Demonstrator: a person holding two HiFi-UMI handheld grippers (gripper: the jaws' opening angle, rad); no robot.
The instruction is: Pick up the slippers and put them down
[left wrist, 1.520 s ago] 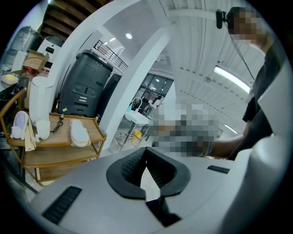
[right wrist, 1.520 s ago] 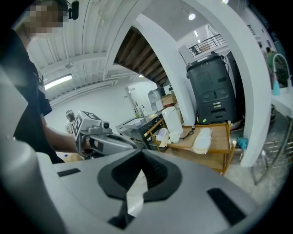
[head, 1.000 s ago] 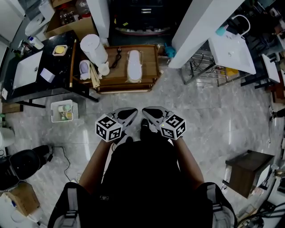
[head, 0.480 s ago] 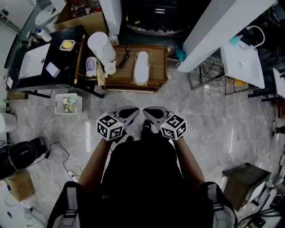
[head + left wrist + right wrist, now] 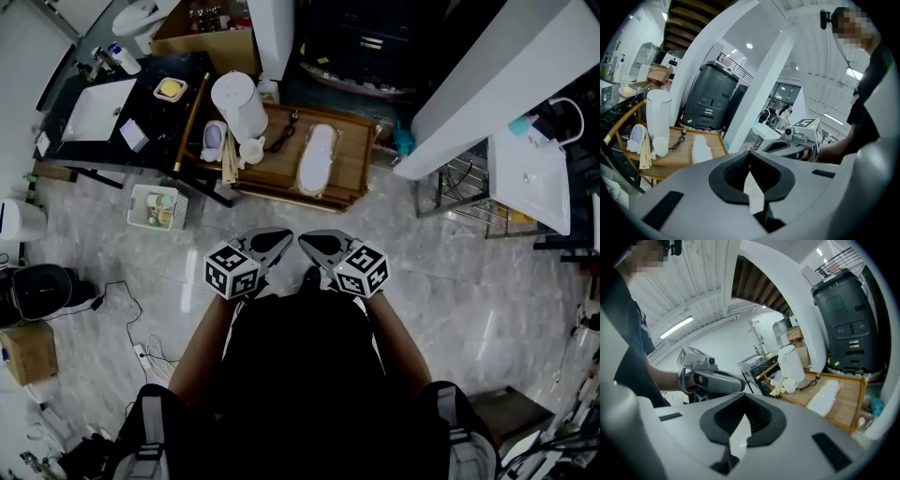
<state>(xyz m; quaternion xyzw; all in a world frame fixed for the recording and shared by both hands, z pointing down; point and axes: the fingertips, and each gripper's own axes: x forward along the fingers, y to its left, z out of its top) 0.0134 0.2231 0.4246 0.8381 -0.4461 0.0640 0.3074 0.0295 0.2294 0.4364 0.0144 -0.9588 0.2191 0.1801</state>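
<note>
A white slipper lies flat on a low wooden table, well ahead of both grippers. It also shows as the pale slipper in the left gripper view and the slipper in the right gripper view. My left gripper and right gripper are held side by side close to the person's body, above the marble floor. Both are shut with nothing between the jaws, as the left gripper and right gripper show in their own views.
A white cylindrical container and a small cup stand at the table's left end. Left of it is a black counter with a white sink, and a white basket sits on the floor. A white pillar and a washbasin stand to the right.
The head view has swung, so the wooden table and counter sit further right and lower in the picture. Both grippers stay shut and side by side in front of the body.
</note>
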